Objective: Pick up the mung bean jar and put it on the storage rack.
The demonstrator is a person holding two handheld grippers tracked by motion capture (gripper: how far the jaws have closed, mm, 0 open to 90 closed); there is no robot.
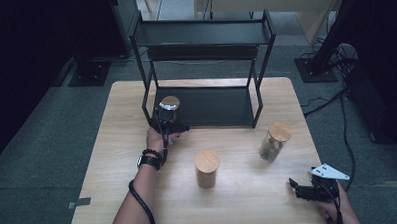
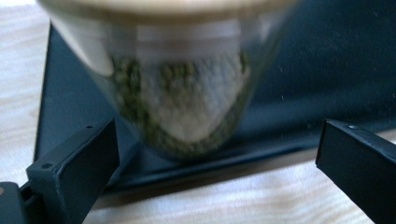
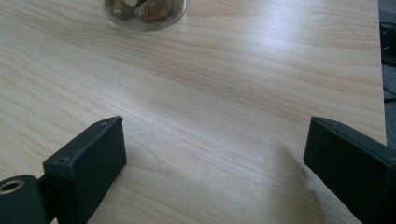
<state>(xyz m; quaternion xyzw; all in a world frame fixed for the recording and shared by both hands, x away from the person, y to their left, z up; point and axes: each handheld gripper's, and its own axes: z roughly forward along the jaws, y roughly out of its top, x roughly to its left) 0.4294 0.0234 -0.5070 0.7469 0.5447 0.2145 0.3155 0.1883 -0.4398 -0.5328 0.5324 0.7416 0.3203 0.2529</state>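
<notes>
Left jaws: spread wide on the left gripper [image 2: 219,154], nothing pressed between them, a gap showing on each side of the jar.
Jar: the glass jar of green bits [image 2: 180,88], wooden lid on, stands on the lower shelf of the black rack [image 1: 221,108], at its front left corner, just ahead of those jaws.
Right jaws: the right gripper [image 3: 215,154] stands well open too, bare wood between them.
Right gripper's spot: near corner of the worktop [image 1: 113,160], well apart from the rack.
Others: two more wooden-lidded jars [image 1: 207,167] stand on the worktop in front of the rack.
</notes>
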